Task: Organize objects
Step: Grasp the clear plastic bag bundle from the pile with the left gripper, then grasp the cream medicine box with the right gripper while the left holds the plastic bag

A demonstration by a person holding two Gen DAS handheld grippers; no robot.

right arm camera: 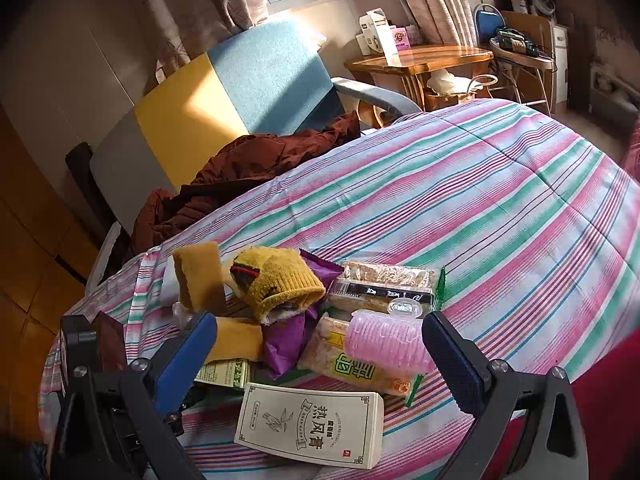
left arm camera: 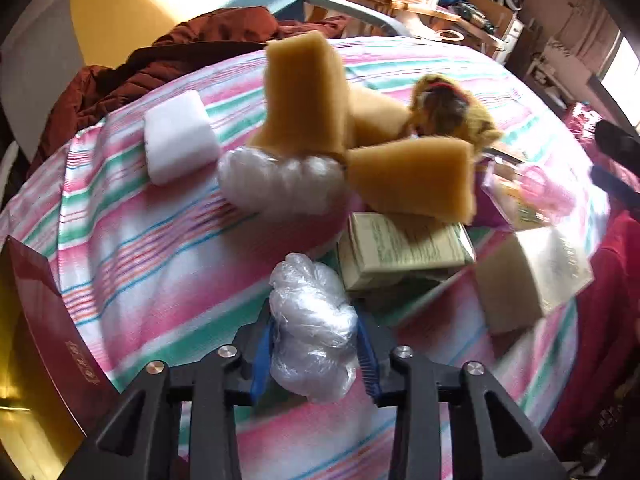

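In the left wrist view my left gripper (left arm camera: 314,346) is shut on a crumpled clear plastic bag (left arm camera: 312,320), its blue pads (left arm camera: 262,354) pressing both sides, low over the striped bedspread (left arm camera: 160,264). Beyond it lie yellow sponges (left arm camera: 304,92), a bubble-wrap wad (left arm camera: 280,180), a white foam block (left arm camera: 180,136) and a green-printed box (left arm camera: 404,248). My right gripper (right arm camera: 320,360) stands open over the pile. A pink hair roller (right arm camera: 384,344) on a snack packet (right arm camera: 360,372) lies between its fingers, untouched. A white printed box (right arm camera: 312,428) lies just in front.
A yellow knit hat (right arm camera: 280,280), purple wrapper (right arm camera: 288,340) and sealed food pack (right arm camera: 384,284) crowd the pile. A dark red box (left arm camera: 48,312) stands at the bed's left edge. A brown jacket (right arm camera: 248,168) and a padded chair (right arm camera: 224,92) sit beyond the bed.
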